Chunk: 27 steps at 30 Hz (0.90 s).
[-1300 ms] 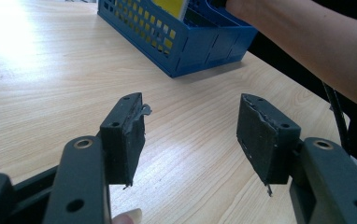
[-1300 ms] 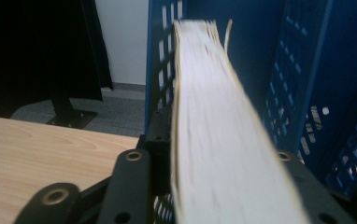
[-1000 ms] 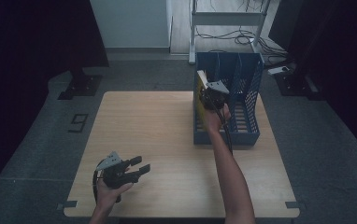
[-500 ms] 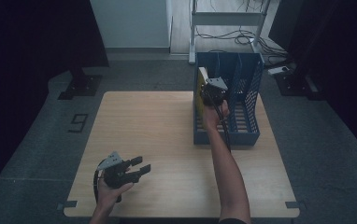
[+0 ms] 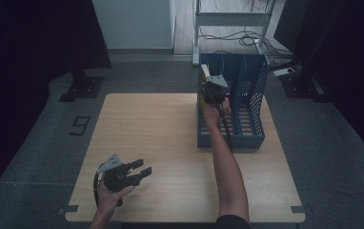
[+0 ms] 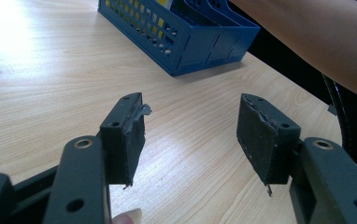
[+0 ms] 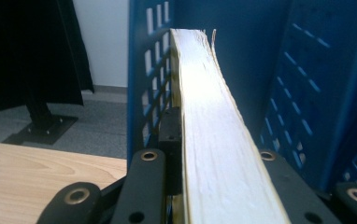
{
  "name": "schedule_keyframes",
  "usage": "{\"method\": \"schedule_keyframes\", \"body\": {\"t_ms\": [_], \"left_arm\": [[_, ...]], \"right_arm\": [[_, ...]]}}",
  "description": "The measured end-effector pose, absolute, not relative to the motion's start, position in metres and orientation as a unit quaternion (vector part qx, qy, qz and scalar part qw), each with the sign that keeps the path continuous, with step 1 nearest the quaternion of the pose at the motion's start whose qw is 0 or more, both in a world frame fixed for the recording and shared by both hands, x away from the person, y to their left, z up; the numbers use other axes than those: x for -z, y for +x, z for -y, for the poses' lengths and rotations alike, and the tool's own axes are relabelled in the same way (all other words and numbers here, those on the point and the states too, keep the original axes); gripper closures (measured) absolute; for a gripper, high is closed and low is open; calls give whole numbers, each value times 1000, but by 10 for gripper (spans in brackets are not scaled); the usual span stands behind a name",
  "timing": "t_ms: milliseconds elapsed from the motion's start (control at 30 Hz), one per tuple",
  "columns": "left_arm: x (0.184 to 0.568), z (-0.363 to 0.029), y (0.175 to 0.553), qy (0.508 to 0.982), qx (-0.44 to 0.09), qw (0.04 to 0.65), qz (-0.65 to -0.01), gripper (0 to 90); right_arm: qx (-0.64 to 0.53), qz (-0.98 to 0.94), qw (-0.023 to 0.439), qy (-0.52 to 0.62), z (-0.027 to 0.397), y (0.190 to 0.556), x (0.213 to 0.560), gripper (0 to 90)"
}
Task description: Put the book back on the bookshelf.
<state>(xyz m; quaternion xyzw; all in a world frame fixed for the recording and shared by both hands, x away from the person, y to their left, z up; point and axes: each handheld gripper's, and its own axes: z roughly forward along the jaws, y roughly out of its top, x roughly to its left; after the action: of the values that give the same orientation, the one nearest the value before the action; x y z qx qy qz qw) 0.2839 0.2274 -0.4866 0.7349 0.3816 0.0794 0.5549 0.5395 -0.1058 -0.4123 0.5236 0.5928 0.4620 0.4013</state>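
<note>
A thick book [image 7: 209,121] with a yellow cover [image 5: 202,78] and white page edges stands on edge in the leftmost slot of the blue slotted file rack [image 5: 232,138], against its perforated left wall [image 7: 148,70]. My right gripper [image 5: 213,86] is shut on the book from above, its jaws pressed to both covers [image 7: 214,161]. My left gripper [image 5: 142,171] rests low over the table's front left, open, with bare wood between its pads [image 6: 190,135]. The rack [image 6: 186,42] lies ahead of it.
The wooden table [image 5: 146,124] holds the rack at its right rear. The person's right forearm [image 5: 225,162] stretches across the table's right half toward the rack. A metal shelf frame [image 5: 232,19] and cables sit on the floor behind.
My right gripper has edged slightly toward the rack's far end with the book in it. The left gripper has stayed put.
</note>
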Motion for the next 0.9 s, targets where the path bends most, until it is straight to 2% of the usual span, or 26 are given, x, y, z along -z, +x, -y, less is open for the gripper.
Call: {"method": "schedule_keyframes", "body": {"t_ms": [700,900], "left_arm": [[488,-226,284,737,-80,553,-380,418],[487,-225,283,738,-79,552,-379,417]], "right_arm": [[-453,-605,412,510,106,548,421,741],[-454,-620,411,490,105,548,421,684]]}}
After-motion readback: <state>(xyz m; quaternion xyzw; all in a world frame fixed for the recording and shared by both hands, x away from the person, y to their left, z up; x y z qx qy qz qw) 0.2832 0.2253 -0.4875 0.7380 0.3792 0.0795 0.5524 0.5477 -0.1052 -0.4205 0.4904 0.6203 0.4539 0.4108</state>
